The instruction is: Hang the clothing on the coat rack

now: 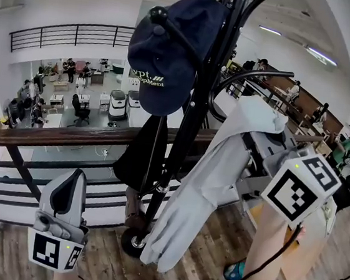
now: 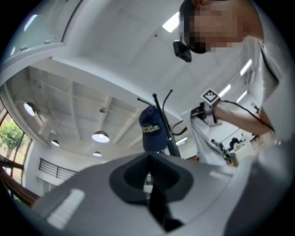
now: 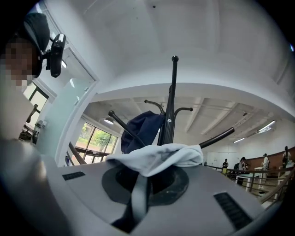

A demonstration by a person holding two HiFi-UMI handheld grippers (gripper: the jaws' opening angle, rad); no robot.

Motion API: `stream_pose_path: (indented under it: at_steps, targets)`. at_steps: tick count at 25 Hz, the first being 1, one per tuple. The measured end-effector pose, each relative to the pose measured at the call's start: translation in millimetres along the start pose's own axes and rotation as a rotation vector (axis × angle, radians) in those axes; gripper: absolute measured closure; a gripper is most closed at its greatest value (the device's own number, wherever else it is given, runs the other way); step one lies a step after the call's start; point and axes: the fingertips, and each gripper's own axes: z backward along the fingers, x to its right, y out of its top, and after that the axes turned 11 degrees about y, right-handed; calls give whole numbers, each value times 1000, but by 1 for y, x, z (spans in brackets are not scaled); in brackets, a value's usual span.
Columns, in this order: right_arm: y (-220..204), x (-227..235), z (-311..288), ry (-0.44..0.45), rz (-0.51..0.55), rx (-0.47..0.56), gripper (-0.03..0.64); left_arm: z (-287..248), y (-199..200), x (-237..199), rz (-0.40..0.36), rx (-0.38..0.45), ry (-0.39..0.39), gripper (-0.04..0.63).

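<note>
A black coat rack [image 1: 194,107] stands in front of me, with a navy cap [image 1: 166,53] hung on an upper hook. My right gripper [image 1: 249,131] is raised to the right of the pole and is shut on the top of a light grey garment [image 1: 200,195]. The garment drapes down beside a curved hook [image 1: 258,73]. In the right gripper view the grey cloth [image 3: 156,159] is bunched over the closed jaws [image 3: 147,171], just below a hook arm [image 3: 221,137]. My left gripper [image 1: 75,175] hangs low at the left, shut and empty, pointing up at the rack [image 2: 166,133].
A dark garment [image 1: 145,155] hangs on the rack under the cap. A wooden railing [image 1: 49,137] runs behind the rack, with an open atrium beyond it. The round rack base [image 1: 133,243] rests on the plank floor, near a foot in a blue shoe [image 1: 234,271].
</note>
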Motion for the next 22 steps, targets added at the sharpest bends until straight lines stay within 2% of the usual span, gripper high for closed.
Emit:
stream_pose_path:
  at_steps: [6, 12, 14, 17, 19, 22]
  targets:
    - [-10, 4, -14, 26, 10, -125, 595, 1, -3, -4, 6, -9, -5, 589]
    - [-24, -3, -21, 41, 126, -261, 581, 2, -11, -7, 16, -8, -2, 589]
    - [-26, -5, -19, 59, 135, -297, 578, 2, -11, -6, 17, -9, -6, 589]
    - [-27, -2, -13, 69, 116, -317, 571, 3, -10, -5, 19, -11, -8, 589]
    - [-27, 2, -9, 61, 109, -311, 535, 3, -9, -6, 20, -12, -6, 589]
    - [-16, 9, -2, 25, 97, -234, 552, 3, -7, -5, 23, -10, -6, 589]
